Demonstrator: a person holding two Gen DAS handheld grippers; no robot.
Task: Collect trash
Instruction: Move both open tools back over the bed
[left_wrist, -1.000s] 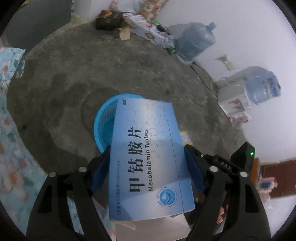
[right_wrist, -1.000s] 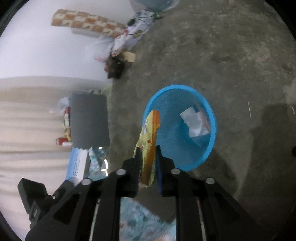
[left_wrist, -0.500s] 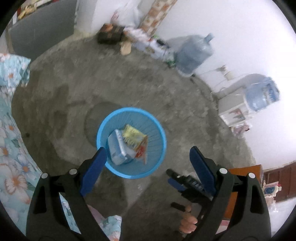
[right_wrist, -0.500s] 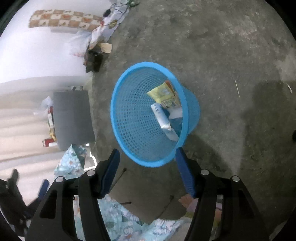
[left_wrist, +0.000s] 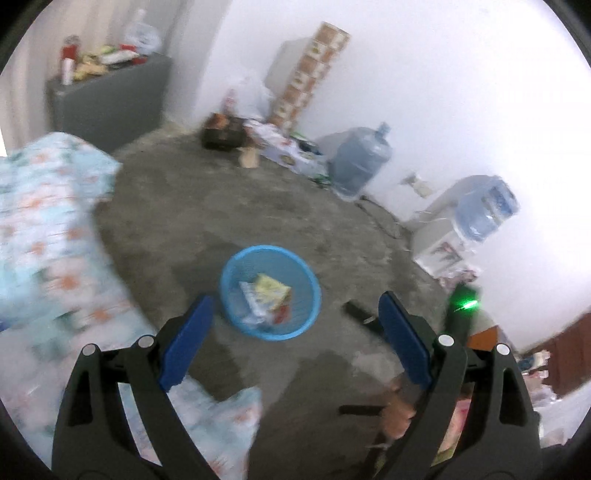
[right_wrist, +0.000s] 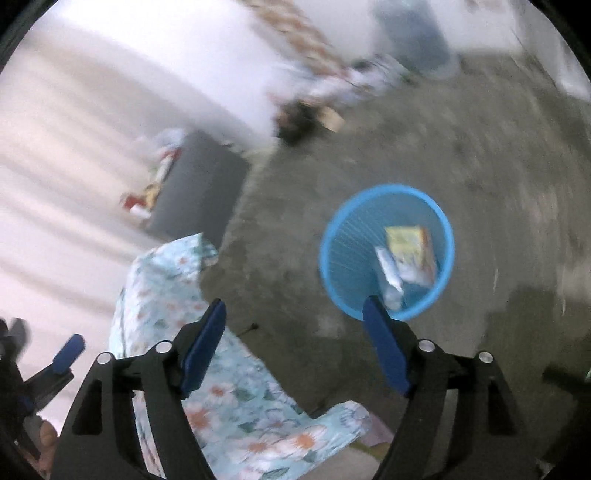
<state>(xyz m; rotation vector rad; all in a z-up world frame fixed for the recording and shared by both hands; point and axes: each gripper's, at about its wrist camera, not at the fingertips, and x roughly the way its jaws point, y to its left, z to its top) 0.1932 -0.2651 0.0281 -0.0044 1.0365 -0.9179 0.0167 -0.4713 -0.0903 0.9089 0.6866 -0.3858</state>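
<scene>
A blue mesh basket stands on the concrete floor. Inside it lie a yellow packet and a blue-and-white tablet box. My left gripper hangs high above the basket, open, with nothing between its blue pads. My right gripper is also raised above the floor to the left of the basket; its jaws are opening and hold nothing. Both views are blurred by motion.
A floral cloth covers something at the left. Against the wall are a grey cabinet, a dark box, a water jug and a dispenser. A hand shows at the lower right.
The tablet box left my left gripper and the yellow packet left my right one; both now lie in the basket. Both grippers opened and rose away, so the basket looks smaller.
</scene>
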